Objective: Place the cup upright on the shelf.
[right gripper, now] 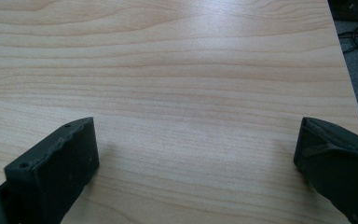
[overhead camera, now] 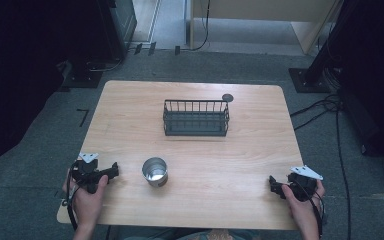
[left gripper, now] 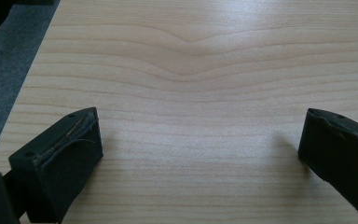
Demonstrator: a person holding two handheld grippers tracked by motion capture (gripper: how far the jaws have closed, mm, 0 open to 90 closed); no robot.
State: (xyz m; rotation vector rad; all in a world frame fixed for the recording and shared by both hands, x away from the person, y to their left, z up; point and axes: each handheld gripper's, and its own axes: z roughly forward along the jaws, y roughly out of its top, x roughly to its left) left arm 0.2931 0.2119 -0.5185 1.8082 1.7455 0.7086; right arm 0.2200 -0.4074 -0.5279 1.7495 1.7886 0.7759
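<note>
On the table (overhead camera: pixel 260 165), the cup (overhead camera: pixel 155 171) stands before the rack (overhead camera: pixel 196 118).

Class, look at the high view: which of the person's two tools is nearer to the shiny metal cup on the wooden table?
Left. The left tool sits just left of the shiny round metal cup, apart from it; the right tool rests far off near the table's right edge.

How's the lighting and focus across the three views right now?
High view: table lit evenly, surroundings dark, slight softness, bright glint inside the cup. Left gripper view: glare across the upper wood, jaw shadows soft. Right gripper view: wood grain fairly sharp, near jaws blurred.
</note>
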